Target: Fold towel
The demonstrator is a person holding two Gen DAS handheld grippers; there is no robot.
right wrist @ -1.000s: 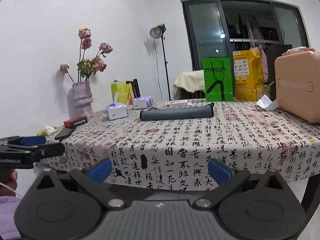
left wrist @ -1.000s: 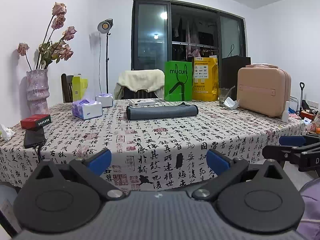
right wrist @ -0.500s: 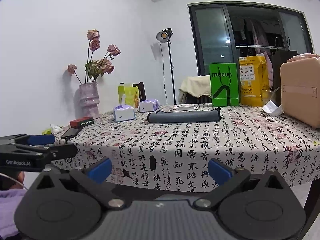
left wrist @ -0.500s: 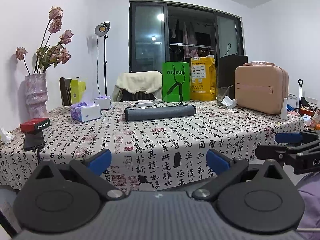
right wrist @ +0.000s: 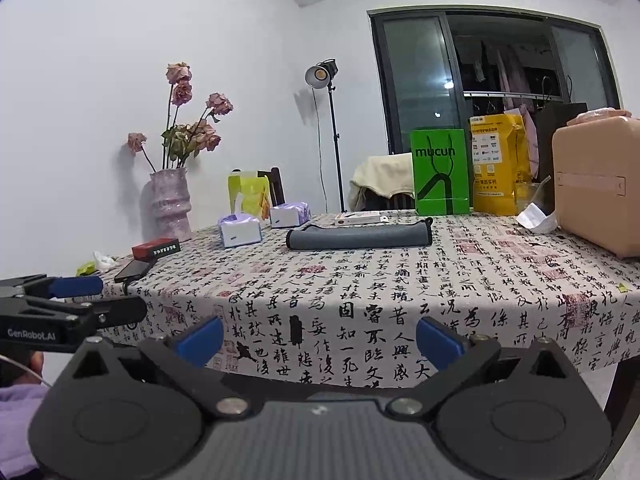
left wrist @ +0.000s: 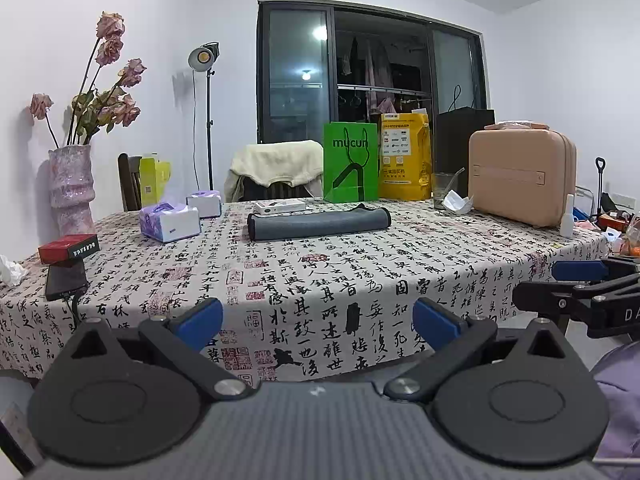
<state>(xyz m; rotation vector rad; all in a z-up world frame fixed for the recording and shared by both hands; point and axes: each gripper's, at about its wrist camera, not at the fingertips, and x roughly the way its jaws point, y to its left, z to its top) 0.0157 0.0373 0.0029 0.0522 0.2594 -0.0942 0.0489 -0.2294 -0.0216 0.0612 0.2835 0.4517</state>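
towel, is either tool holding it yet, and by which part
Nothing is held. The left tool and right tool are both open, short of the table edge; the grey towel lies untouched farther back.

Evenly and fairly brightly lit indoors, cool white. Studio lamp (left wrist: 203, 56) on a stand glowing at far left; ceiling lights mirrored as glare spots in the dark window (left wrist: 320, 33). Soft shadows of dried flowers (right wrist: 188, 120) and lamp on the wall. Strong fisheye bending at edges, black vignette in corners. Sharp throughout, slight softness on near fingers (left wrist: 200, 322).
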